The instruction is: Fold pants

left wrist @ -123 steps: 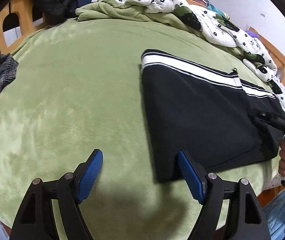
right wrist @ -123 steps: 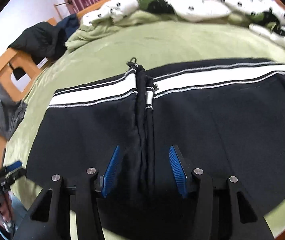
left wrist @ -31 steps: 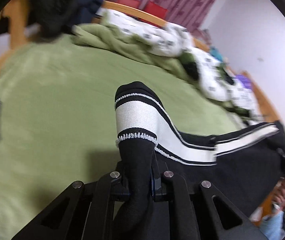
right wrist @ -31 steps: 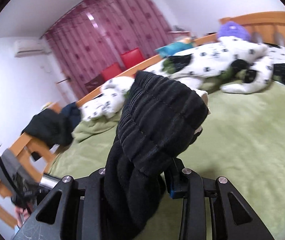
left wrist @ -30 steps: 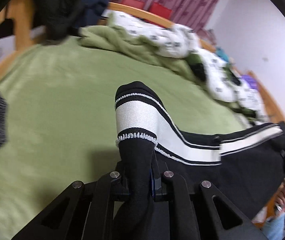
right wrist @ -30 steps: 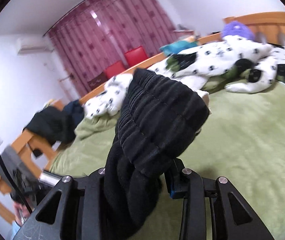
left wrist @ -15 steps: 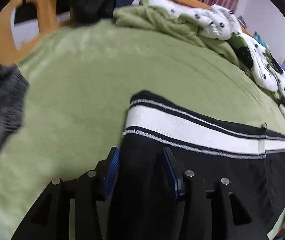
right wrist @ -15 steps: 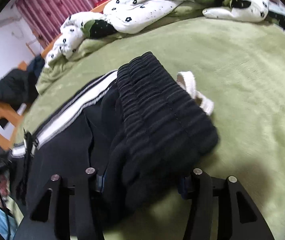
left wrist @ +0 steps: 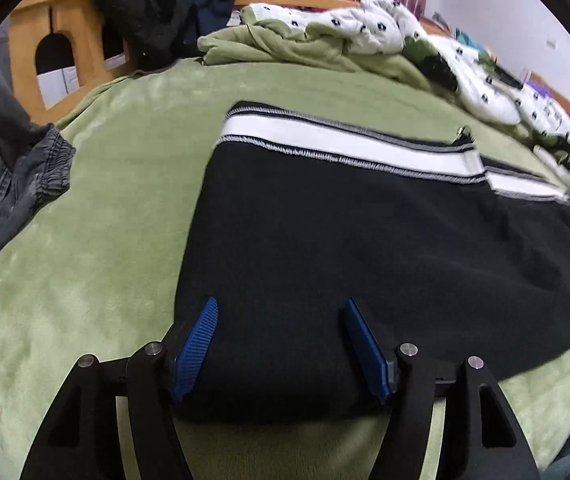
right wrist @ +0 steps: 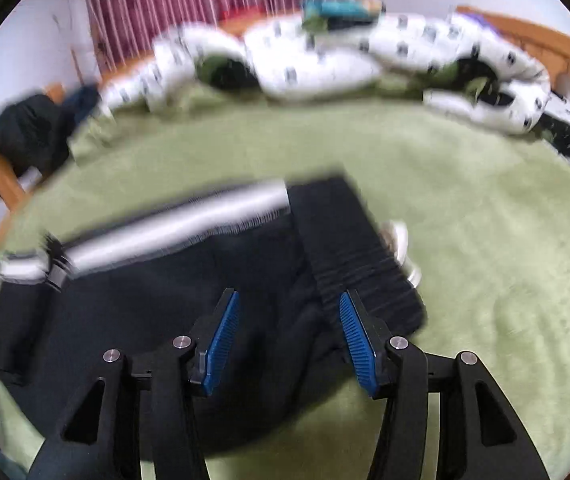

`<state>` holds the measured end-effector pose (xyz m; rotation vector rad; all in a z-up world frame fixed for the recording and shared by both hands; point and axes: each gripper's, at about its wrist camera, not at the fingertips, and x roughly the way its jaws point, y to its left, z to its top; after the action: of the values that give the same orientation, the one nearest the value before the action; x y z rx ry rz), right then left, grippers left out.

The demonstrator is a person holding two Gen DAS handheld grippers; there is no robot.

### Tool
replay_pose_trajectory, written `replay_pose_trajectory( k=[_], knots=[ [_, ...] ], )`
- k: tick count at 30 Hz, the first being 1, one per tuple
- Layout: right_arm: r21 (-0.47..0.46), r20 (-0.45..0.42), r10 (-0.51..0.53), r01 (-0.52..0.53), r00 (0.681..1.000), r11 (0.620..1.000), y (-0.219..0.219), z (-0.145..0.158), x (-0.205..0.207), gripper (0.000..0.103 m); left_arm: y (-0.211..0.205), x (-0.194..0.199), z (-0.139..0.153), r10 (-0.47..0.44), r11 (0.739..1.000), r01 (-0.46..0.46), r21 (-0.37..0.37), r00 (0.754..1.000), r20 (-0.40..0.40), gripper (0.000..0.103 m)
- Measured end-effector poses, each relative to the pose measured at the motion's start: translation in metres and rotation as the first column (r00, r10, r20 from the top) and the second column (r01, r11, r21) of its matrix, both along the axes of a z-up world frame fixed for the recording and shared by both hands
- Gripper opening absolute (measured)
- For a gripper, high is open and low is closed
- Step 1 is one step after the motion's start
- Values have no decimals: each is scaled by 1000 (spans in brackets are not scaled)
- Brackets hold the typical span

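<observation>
Black pants with a white side stripe lie folded flat on the green bed. My left gripper is open, its blue pads over the near left edge of the pants, holding nothing. In the right wrist view the pants lie with the ribbed black waistband on top and a white drawstring beside it. My right gripper is open just above the waistband end, holding nothing. This view is motion-blurred.
Green blanket covers the bed. Grey shorts lie at the left edge. Dark clothes hang on the wooden bed frame. A rumpled white spotted duvet lines the far side.
Both grippers held the pants lifted a second ago. They have laid them down on the bed, opened and let go. The pants now lie folded flat.
</observation>
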<state>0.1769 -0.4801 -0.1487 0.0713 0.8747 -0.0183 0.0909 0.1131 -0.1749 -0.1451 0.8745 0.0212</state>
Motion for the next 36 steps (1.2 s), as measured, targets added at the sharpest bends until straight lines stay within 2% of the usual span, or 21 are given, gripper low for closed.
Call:
replay_pose_trajectory(
  k=[1, 3, 5, 7, 8, 10, 11, 13, 15, 16, 18, 19, 22, 25, 28, 32, 33, 35, 36],
  knots=[
    [-31, 21, -4, 5, 1000, 1000, 2, -2, -1, 54, 6, -4, 5, 6, 999, -6, -47, 1000, 2, 64],
    [-68, 1, 13, -13, 1000, 998, 8, 4, -3, 55, 29, -20, 14, 48, 985, -45, -165, 999, 16, 64],
    [-27, -7, 14, -14, 1000, 1000, 6, 18, -10, 54, 48, -34, 12, 108, 971, -103, -217, 994, 12, 66],
    [35, -18, 0, 1, 1000, 999, 3, 30, -18, 54, 70, -42, -1, 168, 941, -171, -292, 985, -35, 66],
    [59, -17, -9, 10, 1000, 998, 3, 36, -22, 54, 80, -42, -13, 179, 914, -193, -357, 981, -73, 66],
    [106, -1, -20, 20, 1000, 994, 8, 50, -33, 54, 89, -44, -29, 179, 863, -189, -469, 982, -67, 66],
    [129, 9, -5, 4, 1000, 992, 13, 58, -38, 54, 90, -42, -33, 167, 853, -167, -495, 985, -43, 66],
    [157, 35, 29, -34, 999, 987, 28, 73, -44, 54, 84, -37, -35, 164, 858, -161, -487, 986, -37, 66],
    [145, 64, 53, -62, 997, 988, 46, 92, -48, 54, 78, -30, -34, 156, 855, -150, -496, 987, -30, 65],
    [141, 79, 67, -78, 995, 987, 54, 101, -48, 54, 74, -27, -34, 154, 852, -152, -501, 987, -38, 50],
    [132, 107, 87, -101, 990, 986, 72, 121, -50, 54, 68, -24, -31, 190, 869, -196, -454, 980, -60, 34],
    [127, 112, 89, -103, 990, 987, 82, 131, -51, 54, 65, -24, -29, 182, 878, -189, -440, 981, -59, 26],
    [160, 116, 86, -104, 990, 982, 101, 151, -49, 54, 58, -22, -2, 176, 902, -173, -395, 984, -30, 17],
    [185, 96, 97, -114, 991, 976, 112, 150, -48, 55, 38, -17, 40, 151, 945, -135, -296, 988, 31, 15],
    [144, 66, 134, -143, 989, 979, 115, 130, -51, 54, 7, -13, 82, 111, 979, -92, -181, 989, 101, 15],
    [41, 40, 168, -170, 985, 985, 99, 98, -62, 54, -48, 4, 135, 37, 997, -26, -69, 987, 158, 14],
    [24, 19, 166, -166, 986, 986, 92, 93, -62, 54, -72, 9, 150, 3, 1000, 0, -20, 985, 171, 14],
    [5, 18, 177, -177, 984, 984, 77, 94, -62, 50, -106, 16, 167, -50, 998, 43, 44, 983, 178, 14],
    [-4, 46, 174, -174, 984, 985, 67, 97, -64, 50, -126, 19, 177, -82, 995, 69, 78, 981, 178, 14]
  ],
)
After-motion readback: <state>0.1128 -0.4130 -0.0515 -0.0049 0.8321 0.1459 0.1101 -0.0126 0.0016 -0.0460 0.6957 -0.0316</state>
